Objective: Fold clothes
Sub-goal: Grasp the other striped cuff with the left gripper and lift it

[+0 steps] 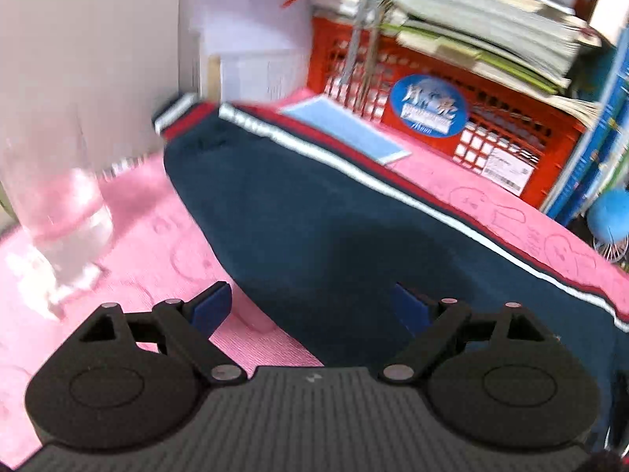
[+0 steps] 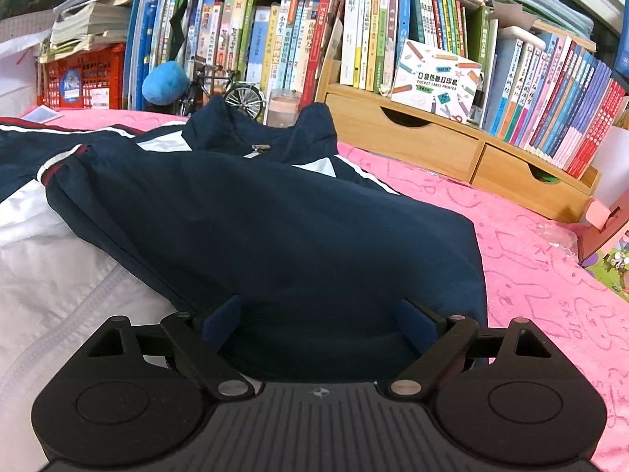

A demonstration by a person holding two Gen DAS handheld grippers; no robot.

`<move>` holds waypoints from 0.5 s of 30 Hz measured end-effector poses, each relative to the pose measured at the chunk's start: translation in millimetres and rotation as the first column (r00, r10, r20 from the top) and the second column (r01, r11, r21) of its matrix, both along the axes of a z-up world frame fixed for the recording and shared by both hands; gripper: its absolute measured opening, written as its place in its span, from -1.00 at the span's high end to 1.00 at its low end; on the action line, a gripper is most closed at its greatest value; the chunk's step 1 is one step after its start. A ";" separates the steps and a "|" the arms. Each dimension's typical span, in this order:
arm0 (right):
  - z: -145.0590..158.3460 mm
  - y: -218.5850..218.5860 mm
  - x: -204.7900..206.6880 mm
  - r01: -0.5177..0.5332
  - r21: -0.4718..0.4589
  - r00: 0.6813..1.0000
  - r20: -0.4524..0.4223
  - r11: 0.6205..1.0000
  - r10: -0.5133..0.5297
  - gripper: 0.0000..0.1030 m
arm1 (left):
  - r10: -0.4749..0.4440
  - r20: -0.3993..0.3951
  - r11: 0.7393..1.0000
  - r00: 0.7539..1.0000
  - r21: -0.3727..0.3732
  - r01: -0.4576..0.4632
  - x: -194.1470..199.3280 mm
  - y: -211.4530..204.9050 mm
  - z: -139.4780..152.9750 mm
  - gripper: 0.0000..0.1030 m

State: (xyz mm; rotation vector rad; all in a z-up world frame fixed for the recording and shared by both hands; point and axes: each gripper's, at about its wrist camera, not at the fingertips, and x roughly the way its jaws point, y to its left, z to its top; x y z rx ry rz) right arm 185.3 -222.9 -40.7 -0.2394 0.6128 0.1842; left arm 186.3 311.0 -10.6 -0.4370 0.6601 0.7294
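In the left wrist view, the left gripper (image 1: 310, 308) is being held low over the pink cloth (image 1: 129, 251), and its jaws are being kept wide apart with nothing pinched; one blue pad is hanging over the pink cloth and the other over the dark blue sleeve (image 1: 314, 212). The sleeve is lying flat and stretched away toward the far left, with white and red stripes along its right edge and a striped cuff (image 1: 177, 112) at its far end. A clear bottle (image 1: 59, 204) is being seen standing on the cloth to the left of the sleeve, blurred. Past the sleeve, a small light blue card (image 1: 346, 129) is lying on the cloth, and behind it a red crate (image 1: 452, 114) is being pressed down by a pile of books (image 1: 483, 27). In the right wrist view, the right gripper (image 2: 318, 320) is being held with its jaws let go and spread wide, and a folded part of the blue and white jacket (image 2: 255, 220) is lying between the pads, not squeezed. The jacket is spread over the pink cloth, with its collar (image 2: 259, 129) at the far end. Behind it, a small toy bicycle (image 2: 224, 90), a wooden drawer shelf (image 2: 432, 145) and rows of standing books (image 2: 275, 39) are being seen
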 end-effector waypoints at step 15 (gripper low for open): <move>-0.2 -1.5 1.8 0.010 0.002 1.000 -0.004 1.000 -0.010 -0.80 | -0.057 0.166 0.995 0.984 0.092 0.042 13.6 -11.6 18.8 0.91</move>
